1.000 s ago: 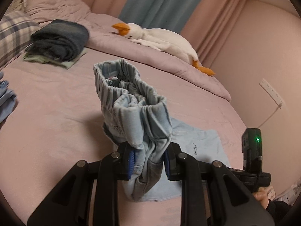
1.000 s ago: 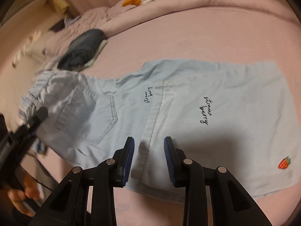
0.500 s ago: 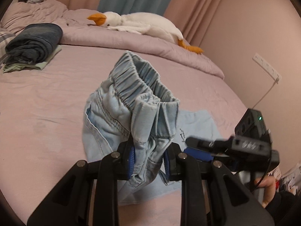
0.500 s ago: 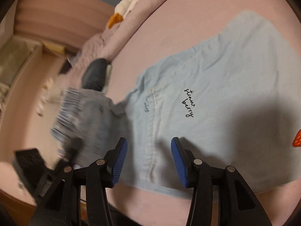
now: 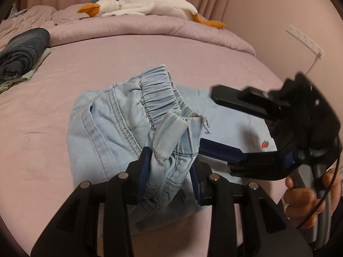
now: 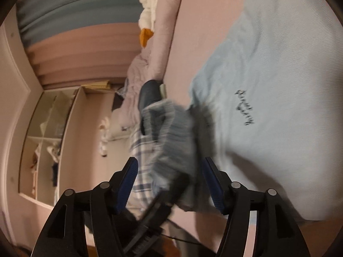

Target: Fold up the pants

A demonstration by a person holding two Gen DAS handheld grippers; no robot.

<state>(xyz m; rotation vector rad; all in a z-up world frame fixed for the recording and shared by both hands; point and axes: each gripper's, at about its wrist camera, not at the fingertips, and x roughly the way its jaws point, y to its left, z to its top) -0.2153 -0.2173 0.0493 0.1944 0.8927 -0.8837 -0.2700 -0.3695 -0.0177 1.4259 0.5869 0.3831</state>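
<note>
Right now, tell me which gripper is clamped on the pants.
The left gripper: its blue pads pinch the bunched waistband of the pants. The right gripper hovers open beside it, holding nothing.

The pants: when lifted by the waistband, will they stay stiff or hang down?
Probably floppy: the pants bunch and crease where the left tool pinches them. They look light, since one pinch holds the waistband up.

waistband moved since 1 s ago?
Yes. The waistband, clamped in the left gripper, came over toward the strawberry mark, onto the legs, away from the dark folded stack.
</note>
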